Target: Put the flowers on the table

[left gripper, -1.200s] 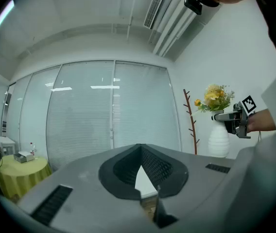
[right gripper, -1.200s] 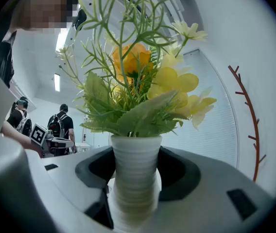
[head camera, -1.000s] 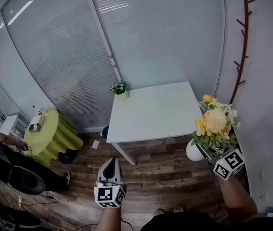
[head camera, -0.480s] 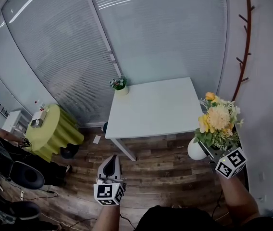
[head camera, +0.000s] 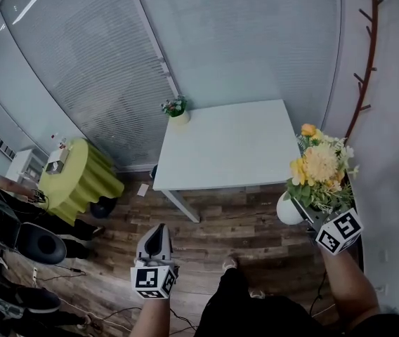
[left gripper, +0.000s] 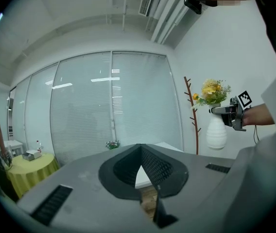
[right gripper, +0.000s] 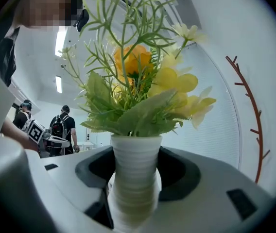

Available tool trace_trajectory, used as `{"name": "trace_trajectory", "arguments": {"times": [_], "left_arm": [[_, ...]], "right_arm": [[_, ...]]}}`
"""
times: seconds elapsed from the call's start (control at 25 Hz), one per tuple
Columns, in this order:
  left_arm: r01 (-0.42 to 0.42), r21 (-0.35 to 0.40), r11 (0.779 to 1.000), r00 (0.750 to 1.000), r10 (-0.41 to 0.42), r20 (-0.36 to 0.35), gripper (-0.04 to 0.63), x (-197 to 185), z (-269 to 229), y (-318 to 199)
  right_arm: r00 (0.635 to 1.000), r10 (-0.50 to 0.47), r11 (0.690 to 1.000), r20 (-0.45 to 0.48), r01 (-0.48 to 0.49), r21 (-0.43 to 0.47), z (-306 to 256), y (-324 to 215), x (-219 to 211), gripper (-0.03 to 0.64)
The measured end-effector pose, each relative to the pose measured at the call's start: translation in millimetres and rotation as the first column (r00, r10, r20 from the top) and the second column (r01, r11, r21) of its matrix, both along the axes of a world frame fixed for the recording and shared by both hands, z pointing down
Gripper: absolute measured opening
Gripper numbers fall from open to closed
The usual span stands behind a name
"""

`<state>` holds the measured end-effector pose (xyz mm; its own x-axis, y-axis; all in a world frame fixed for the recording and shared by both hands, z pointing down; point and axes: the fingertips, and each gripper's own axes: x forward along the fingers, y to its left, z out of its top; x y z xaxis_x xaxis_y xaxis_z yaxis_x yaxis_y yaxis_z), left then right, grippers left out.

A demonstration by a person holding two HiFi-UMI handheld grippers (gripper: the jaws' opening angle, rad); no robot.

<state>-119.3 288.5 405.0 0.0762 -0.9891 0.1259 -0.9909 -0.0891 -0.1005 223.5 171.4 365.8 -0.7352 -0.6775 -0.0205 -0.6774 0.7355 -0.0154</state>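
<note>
A white ribbed vase (head camera: 288, 209) of yellow flowers (head camera: 319, 168) hangs in the air at the right, above the wood floor. My right gripper (head camera: 299, 213) is shut on its neck. In the right gripper view the vase (right gripper: 134, 178) stands upright between the two dark pads, with the flowers (right gripper: 143, 86) above. The white table (head camera: 220, 146) stands ahead by the glass wall, apart from the vase. My left gripper (head camera: 157, 236) hangs low at the left, shut and holding nothing; in the left gripper view its jaws (left gripper: 140, 148) meet at the tip.
A small flower pot (head camera: 175, 111) sits on the table's far left corner. At the left are a round yellow-green table (head camera: 79, 185) and black chairs (head camera: 38, 244). A coat rack (head camera: 368, 62) stands against the right wall. People stand at the far left.
The person has stepped forward, and a leg now shows at the bottom. The table has drawn slightly nearer. The vase stays in the right gripper, a little further right in view.
</note>
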Motion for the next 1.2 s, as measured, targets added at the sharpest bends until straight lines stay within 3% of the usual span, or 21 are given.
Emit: {"name": "trace_trajectory", "arguments": {"times": [0.16,0.72,1.2], "left_arm": [[0.004,0.012,1.000,1.000,-0.004,-0.007,-0.005,-6.0,4.3,-18.8],[-0.133,0.056,0.990,0.990,0.135,-0.033,-0.005,-4.2,-3.6,-159.0],[-0.192,0.049,0.980,0.980,0.194,-0.034,-0.005,-48.0,-4.8,-271.9]], "right_arm": [[1.000,0.015,1.000,0.004,-0.015,0.022,-0.9,-14.6,-4.2,0.265],[0.997,0.076,0.997,-0.018,-0.076,0.029,-3.9,-105.2,-36.9,0.265],[0.992,0.120,0.993,-0.036,-0.120,0.020,-7.5,-196.0,-78.8,0.264]]}}
